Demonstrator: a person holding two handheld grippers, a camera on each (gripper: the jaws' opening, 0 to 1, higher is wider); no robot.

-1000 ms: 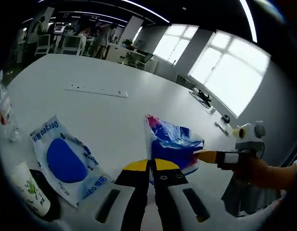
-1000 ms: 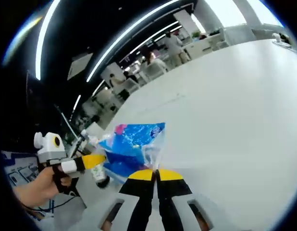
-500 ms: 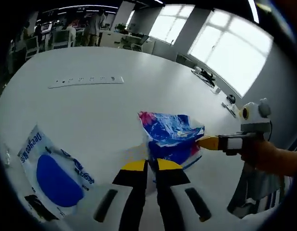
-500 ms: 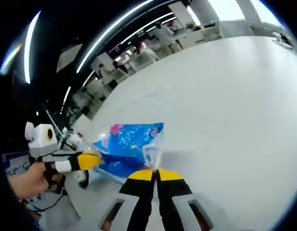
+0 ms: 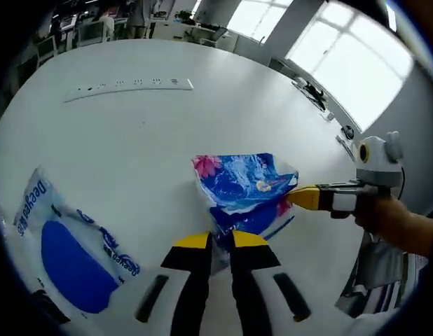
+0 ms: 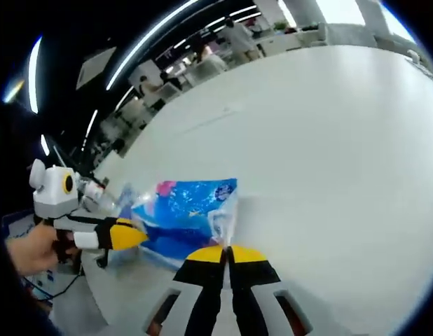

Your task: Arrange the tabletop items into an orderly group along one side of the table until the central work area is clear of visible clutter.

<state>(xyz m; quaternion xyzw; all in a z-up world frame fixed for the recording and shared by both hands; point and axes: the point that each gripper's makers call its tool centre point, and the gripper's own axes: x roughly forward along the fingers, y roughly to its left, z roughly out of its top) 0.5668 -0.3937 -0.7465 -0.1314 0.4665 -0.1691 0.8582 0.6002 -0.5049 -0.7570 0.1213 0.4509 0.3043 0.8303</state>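
A crinkled blue and pink plastic bag (image 5: 241,189) hangs stretched just over the white table (image 5: 132,147). My left gripper (image 5: 221,242) is shut on the bag's near clear edge. My right gripper (image 5: 295,197) comes in from the right, its yellow tip pinching the bag's other side. In the right gripper view the same bag (image 6: 185,213) spreads leftward from my right gripper (image 6: 228,250), which is shut on its clear corner. The left gripper (image 6: 136,234) grips the far left edge there.
A white and blue Deeyeo tissue pack (image 5: 66,241) lies at the left. A white power strip (image 5: 129,87) lies farther back. Small dark items (image 5: 311,91) sit at the far right table edge. A bottle (image 6: 96,192) stands near the table's left edge. People and chairs (image 6: 230,42) are in the background.
Both grippers keep hold of the bag. Both views have tilted down toward the table, and the bag now sits lower and flatter over the tabletop.
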